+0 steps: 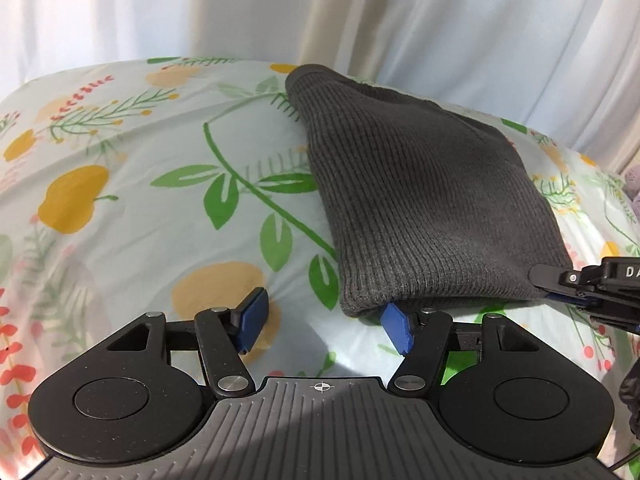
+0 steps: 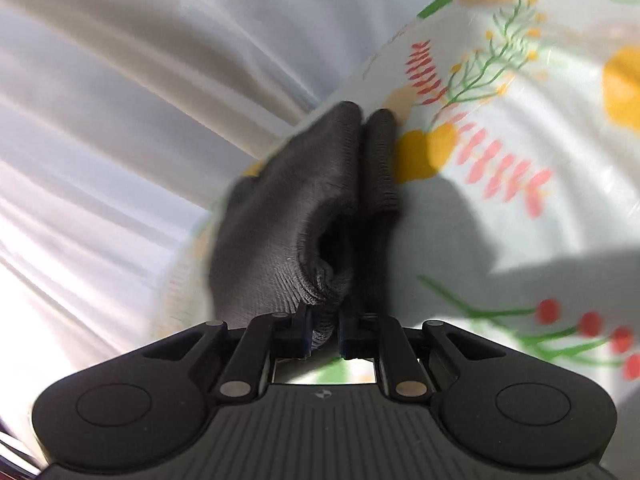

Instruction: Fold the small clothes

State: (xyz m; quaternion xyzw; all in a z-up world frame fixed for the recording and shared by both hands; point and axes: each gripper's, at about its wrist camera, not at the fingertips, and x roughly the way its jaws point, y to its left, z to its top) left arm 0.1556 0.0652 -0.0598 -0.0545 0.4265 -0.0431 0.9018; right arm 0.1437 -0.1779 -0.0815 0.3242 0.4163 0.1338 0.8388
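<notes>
My right tongs (image 2: 323, 334) pinch the grey beanie (image 1: 432, 208) at its near-right hem corner; left tongs (image 1: 326, 322) spread, just off its near-left corner, long axis running away from me

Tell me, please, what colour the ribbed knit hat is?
Dark grey ribbed knit hat, clearest in the left wrist view.
</notes>
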